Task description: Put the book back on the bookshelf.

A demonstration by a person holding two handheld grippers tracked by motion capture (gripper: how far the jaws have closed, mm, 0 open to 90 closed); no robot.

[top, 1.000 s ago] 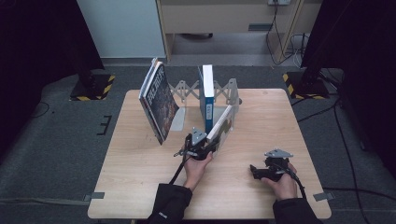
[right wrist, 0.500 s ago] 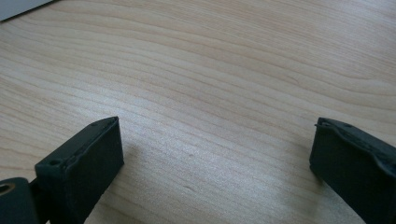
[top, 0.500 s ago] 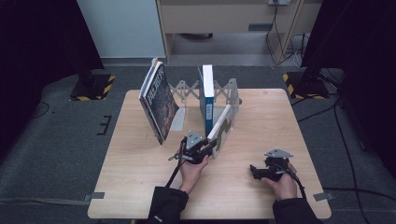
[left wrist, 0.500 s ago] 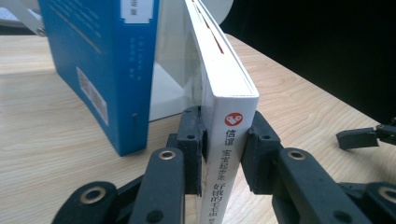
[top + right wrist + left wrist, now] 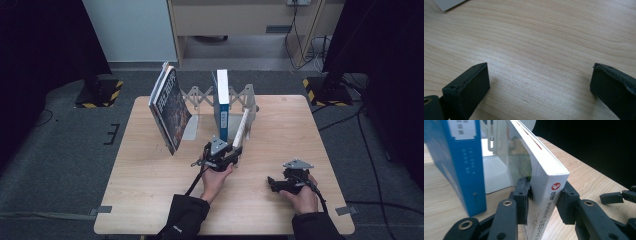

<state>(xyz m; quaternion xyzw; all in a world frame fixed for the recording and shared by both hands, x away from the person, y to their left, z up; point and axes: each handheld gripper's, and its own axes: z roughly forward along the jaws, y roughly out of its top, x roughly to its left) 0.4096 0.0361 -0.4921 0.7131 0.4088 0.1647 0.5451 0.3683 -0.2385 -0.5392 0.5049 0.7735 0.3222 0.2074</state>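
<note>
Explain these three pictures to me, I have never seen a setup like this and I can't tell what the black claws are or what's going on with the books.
A person sits at a wooden table and holds a hand-held clamp with two black jaws in each hand. One picture looks down from above; the other two come from small cameras riding on the clamps, looking along their jaws.

On the table stands a folding metal book rack. A dark book leans at its left end, a blue book stands upright in the middle, and a white book leans beside it.

The left gripper has its jaws on either side of the white book's spine; they have just been opening, and the right pad looks slightly off the cover. The right gripper rests open over bare wood, holding nothing.
</note>
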